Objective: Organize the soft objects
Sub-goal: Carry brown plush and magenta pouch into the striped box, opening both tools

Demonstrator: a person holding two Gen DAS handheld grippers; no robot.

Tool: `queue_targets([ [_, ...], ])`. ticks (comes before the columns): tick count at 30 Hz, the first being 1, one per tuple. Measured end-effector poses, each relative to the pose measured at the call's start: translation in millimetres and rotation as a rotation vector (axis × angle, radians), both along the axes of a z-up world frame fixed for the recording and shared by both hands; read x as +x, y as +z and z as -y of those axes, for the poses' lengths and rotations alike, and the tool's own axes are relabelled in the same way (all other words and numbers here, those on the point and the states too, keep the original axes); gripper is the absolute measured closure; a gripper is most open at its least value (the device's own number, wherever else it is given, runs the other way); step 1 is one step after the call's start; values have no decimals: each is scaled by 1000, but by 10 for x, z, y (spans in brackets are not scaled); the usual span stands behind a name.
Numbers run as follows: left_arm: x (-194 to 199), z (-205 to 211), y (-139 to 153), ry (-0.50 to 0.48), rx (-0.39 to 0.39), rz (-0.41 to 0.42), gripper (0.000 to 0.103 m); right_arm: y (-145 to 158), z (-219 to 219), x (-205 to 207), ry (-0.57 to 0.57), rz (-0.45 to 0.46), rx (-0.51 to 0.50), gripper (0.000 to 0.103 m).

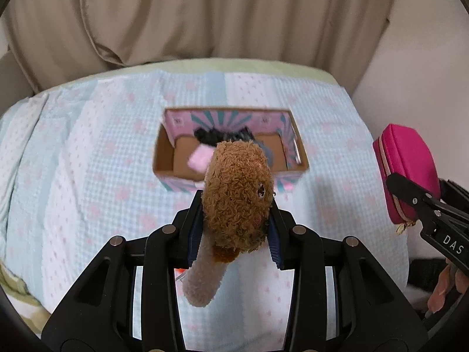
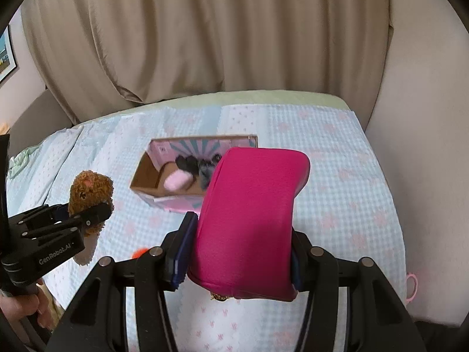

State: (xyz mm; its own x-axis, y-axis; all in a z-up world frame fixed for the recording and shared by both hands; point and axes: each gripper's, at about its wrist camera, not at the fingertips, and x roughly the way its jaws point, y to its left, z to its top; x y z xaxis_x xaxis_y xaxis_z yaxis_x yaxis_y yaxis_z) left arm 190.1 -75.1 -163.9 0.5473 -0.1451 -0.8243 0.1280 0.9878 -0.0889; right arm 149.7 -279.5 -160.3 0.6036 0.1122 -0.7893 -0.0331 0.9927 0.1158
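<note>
My left gripper [image 1: 236,220] is shut on a brown plush toy [image 1: 237,196] with a pale limb hanging below, held above the bed in front of the box. It also shows in the right wrist view [image 2: 89,190]. My right gripper [image 2: 237,252] is shut on a magenta zip pouch [image 2: 252,220], held above the bed; the pouch also shows in the left wrist view [image 1: 407,170]. An open cardboard box [image 1: 164,152] with pink and teal print sits on the bed ahead. Inside lie a pink soft item [image 1: 199,160] and dark fuzzy items [image 1: 217,136].
The bed has a light blue checked cover [image 1: 88,161] with pink marks. Beige curtains [image 1: 190,14] hang behind it. A wall [image 2: 425,146] stands to the right. A small orange thing [image 2: 139,253] lies on the bed near my right gripper.
</note>
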Motion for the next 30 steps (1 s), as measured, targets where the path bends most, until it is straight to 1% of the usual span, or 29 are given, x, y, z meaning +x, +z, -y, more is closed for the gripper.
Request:
queue_targets([
  [4,375,-167,126,20,-6,16,69,152,-93,348,7,-5,33,54],
  [7,672,-277,138,31,-7,11,69,209,-188,638,18,-11,28,54],
  [11,1070,-387,46,42,-14,-11,69,176,-269,1062,22,-46,39,54],
  [13,1293,-419,-69,38,-10,-37,69,107,-287,1249,24,-70,44,54],
  [17,1726,-445,-402,18,7,-106,69,-154,-326,1653,17,-150,60,54],
  [18,1783,-452,-467,16,11,-117,69,-231,-325,1745,12,-172,67,54],
  [21,2061,-454,-772,8,24,-179,69,-474,-302,2018,-10,-248,97,54],
  [25,2314,-429,-1132,-8,34,-246,69,-843,-253,2343,-34,-356,129,54],
  [29,2530,-378,-1516,-35,59,-323,69,-1257,-194,2620,-61,-466,163,54],
  [30,2573,-368,-1597,-38,65,-341,69,-1312,-182,2666,-63,-483,166,54],
])
